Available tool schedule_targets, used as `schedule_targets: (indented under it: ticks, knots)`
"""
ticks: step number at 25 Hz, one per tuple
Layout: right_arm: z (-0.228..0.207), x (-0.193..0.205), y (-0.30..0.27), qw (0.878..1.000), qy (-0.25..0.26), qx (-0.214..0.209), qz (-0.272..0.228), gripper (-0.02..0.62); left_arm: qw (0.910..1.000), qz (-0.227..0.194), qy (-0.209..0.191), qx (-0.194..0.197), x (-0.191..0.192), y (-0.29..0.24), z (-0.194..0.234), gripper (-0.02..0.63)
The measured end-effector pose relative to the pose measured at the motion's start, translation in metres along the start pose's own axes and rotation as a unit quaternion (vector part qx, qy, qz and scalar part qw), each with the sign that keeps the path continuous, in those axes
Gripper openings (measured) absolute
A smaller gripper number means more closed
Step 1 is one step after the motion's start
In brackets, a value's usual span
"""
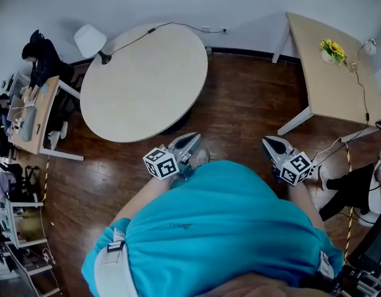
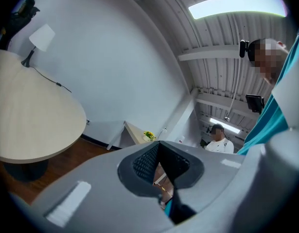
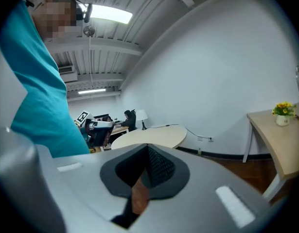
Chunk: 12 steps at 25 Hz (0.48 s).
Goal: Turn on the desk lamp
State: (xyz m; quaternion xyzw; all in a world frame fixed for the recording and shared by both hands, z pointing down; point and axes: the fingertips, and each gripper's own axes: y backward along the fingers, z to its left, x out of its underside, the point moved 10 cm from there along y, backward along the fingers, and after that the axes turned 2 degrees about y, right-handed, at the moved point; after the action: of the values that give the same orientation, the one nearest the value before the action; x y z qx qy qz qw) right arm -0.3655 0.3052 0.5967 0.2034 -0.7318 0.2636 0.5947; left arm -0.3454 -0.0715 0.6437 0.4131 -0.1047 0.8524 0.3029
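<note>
Lamp, one white-shaded, on round table; left tool, right tool both closed.

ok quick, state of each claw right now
Left claw: closed, holding nothing.
Right claw: closed, holding nothing.

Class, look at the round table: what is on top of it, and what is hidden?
On the table a white-shaded desk lamp stands at the far left edge, its black cord trailing toward the wall. The top covers most of the dark base beneath.
</note>
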Motion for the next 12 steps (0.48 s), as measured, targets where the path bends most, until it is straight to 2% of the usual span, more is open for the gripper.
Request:
schedule_targets:
  ticks: [6, 9, 12]
  knots:
    - [-0.05, -0.047, -0.092, 0.999, 0.001, 0.036, 0.0, 0.002, 0.9988, -0.024, 0.007, 0.042, -0.078, -0.046, 0.1, 0.002]
    - [-0.082, -0.061, -0.119, 0.998, -0.002, 0.058, -0.01, 0.002, 0.9982, -0.002, -0.005, 0.059, -0.107, -0.078, 0.141, 0.002]
    - [-0.135, -0.077, -0.136, 0.997, -0.005, 0.075, -0.012, 0.002, 0.9965, 0.018, -0.017, 0.08, -0.131, -0.133, 0.168, 0.002]
